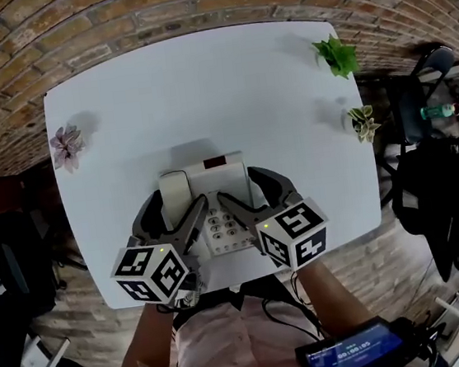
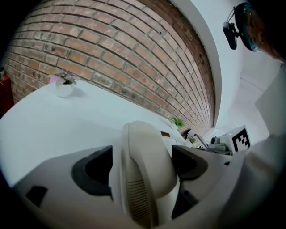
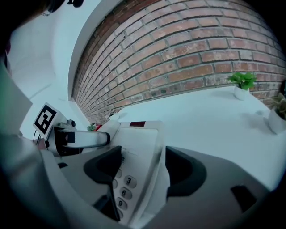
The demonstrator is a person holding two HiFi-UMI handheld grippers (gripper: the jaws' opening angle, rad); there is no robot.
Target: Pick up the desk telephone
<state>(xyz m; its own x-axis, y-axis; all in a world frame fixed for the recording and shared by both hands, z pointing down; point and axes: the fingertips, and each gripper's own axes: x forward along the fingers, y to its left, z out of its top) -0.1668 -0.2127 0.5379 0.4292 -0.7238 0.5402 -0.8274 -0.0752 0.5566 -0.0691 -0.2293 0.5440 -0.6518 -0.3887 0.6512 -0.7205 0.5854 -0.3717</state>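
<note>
Phone (image 1: 214, 195) near front edge of table (image 1: 200, 82), handset (image 2: 143, 165) cradled on its left side. Left gripper (image 1: 177, 200) wide open astride handset, pads not pressing. Right gripper (image 1: 241, 187) wide open astride right edge by keypad (image 3: 124, 187), not clamped either. Probably light, rigid, smooth plastic, so slippery. Handset loose in cradle: gripped alone, likely to lift off alone. Better to clamp the body low on both sides and lift level.

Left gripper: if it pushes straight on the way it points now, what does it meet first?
The desk telephone's handset, lying between the open jaws of the left gripper, right ahead. Depth is unclear, but nothing stands before it.
</note>
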